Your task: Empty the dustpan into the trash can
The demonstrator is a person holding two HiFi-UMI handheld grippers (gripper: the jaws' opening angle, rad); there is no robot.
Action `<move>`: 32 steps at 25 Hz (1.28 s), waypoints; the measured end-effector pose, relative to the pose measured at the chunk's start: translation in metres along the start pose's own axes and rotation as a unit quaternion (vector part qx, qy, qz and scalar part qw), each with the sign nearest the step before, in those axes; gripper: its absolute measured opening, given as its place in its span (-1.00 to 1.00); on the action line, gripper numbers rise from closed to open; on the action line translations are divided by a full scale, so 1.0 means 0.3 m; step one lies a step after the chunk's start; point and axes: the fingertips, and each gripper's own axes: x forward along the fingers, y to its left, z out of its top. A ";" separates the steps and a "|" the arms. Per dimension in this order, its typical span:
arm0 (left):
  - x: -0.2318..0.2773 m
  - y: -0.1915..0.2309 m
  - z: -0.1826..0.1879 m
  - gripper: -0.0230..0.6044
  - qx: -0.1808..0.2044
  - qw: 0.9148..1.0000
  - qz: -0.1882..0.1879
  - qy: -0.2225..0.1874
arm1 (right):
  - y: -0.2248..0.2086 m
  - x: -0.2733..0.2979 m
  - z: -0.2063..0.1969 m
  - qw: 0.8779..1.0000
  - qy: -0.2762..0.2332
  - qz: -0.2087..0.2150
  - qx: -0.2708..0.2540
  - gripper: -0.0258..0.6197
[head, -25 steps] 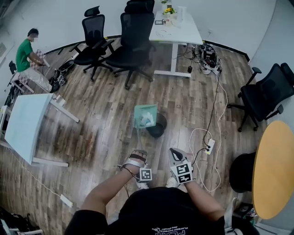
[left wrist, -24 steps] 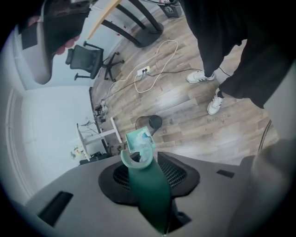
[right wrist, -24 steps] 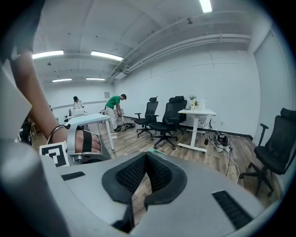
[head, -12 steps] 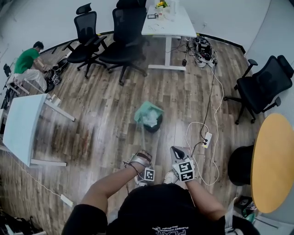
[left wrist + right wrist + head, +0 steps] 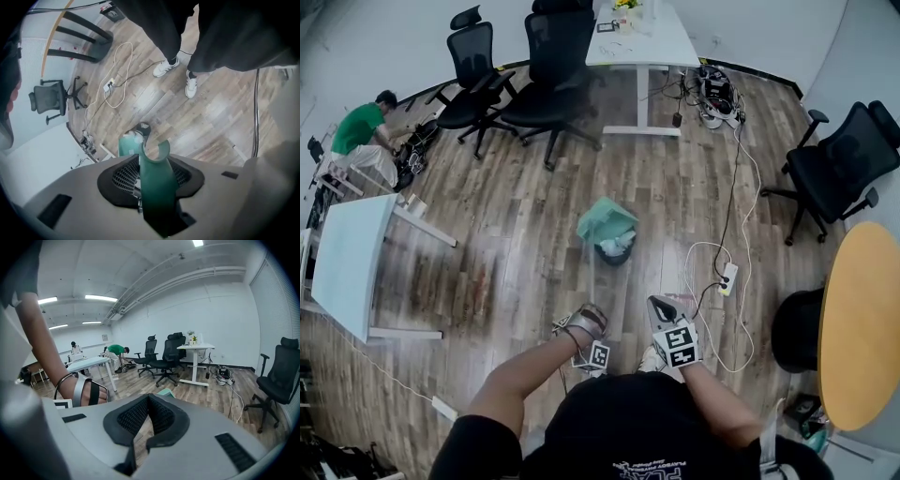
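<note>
A green long-handled dustpan [image 5: 607,219] is tipped mouth-down over the small black trash can [image 5: 615,250] on the wood floor. White scraps show inside the can. My left gripper [image 5: 586,317] holds the dustpan's green handle [image 5: 157,187] between its pads while its jaws are opening. In the left gripper view the pan [image 5: 125,144] hangs past the left gripper [image 5: 152,161], with the can [image 5: 142,127] beyond it. My right gripper [image 5: 661,307] hovers beside it to the right, shut and holding nothing. The right gripper [image 5: 149,401] points level across the room, with a corner of the dustpan [image 5: 165,392] just above it.
A white power strip [image 5: 727,277] and loose cables lie on the floor right of the can. Black office chairs [image 5: 558,66] and a white desk [image 5: 637,37] stand at the back. A white table [image 5: 347,262] is left, a round yellow table [image 5: 862,328] right. A person in green [image 5: 361,127] crouches far left.
The dustpan has tipped from upright, with scraps showing in it, to mouth-down over the can. My left hand has rolled and dropped a little. The right gripper has barely moved.
</note>
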 end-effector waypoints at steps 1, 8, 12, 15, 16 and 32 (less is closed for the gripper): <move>0.020 -0.013 0.014 -0.40 0.004 1.000 -0.001 0.003 | 0.005 0.005 0.000 1.000 -0.001 0.003 -0.001 -0.86; -0.005 -0.006 0.002 -0.40 0.011 1.000 -0.002 0.011 | 0.024 0.019 0.025 1.000 -0.003 0.011 -0.006 -0.86; -0.033 0.004 -0.069 -0.40 0.029 0.999 0.003 0.018 | 0.032 0.022 0.018 1.000 0.001 0.016 -0.007 -0.86; -0.037 0.002 -0.083 -0.41 0.000 1.000 0.009 0.005 | 0.047 0.016 0.016 1.000 0.004 0.017 -0.004 -0.86; -0.042 0.006 -0.089 -0.44 -0.016 1.000 0.013 -0.002 | 0.049 0.015 0.017 1.000 0.004 0.018 -0.005 -0.86; -0.118 0.182 -0.239 -0.61 -0.382 0.917 0.062 -0.098 | 0.032 -0.007 -0.086 0.999 0.035 0.007 -0.002 -0.86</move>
